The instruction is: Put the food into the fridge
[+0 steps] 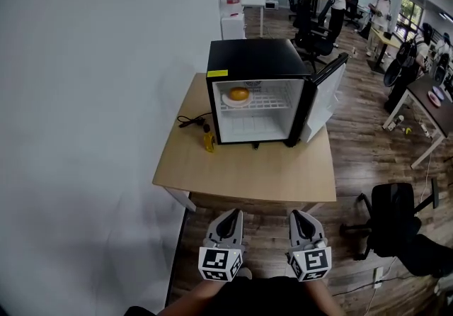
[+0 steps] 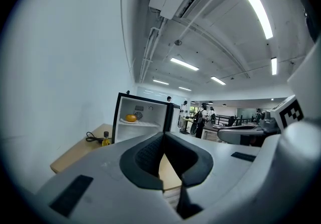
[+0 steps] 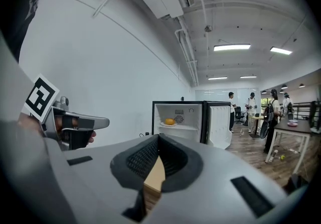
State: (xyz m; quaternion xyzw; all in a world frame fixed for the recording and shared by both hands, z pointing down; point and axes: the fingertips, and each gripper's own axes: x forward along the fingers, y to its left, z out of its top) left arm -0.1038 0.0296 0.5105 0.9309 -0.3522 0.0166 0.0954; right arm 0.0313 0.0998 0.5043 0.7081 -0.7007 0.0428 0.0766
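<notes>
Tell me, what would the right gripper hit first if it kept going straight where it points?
Probably the wooden table, or the open fridge standing on it. The right gripper, jaws closed and empty, aims toward them with nothing nearer in view; depth is hard to judge.

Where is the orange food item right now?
Head view: the orange food item sits on a white plate, left side of the upper shelf inside the open fridge on the table.

Grey left gripper [image 1: 232,214], matching right gripper [image 1: 297,214], black ribbed pads [image 2: 146,156], white cubes [image 1: 219,263] (black square markers)
</notes>
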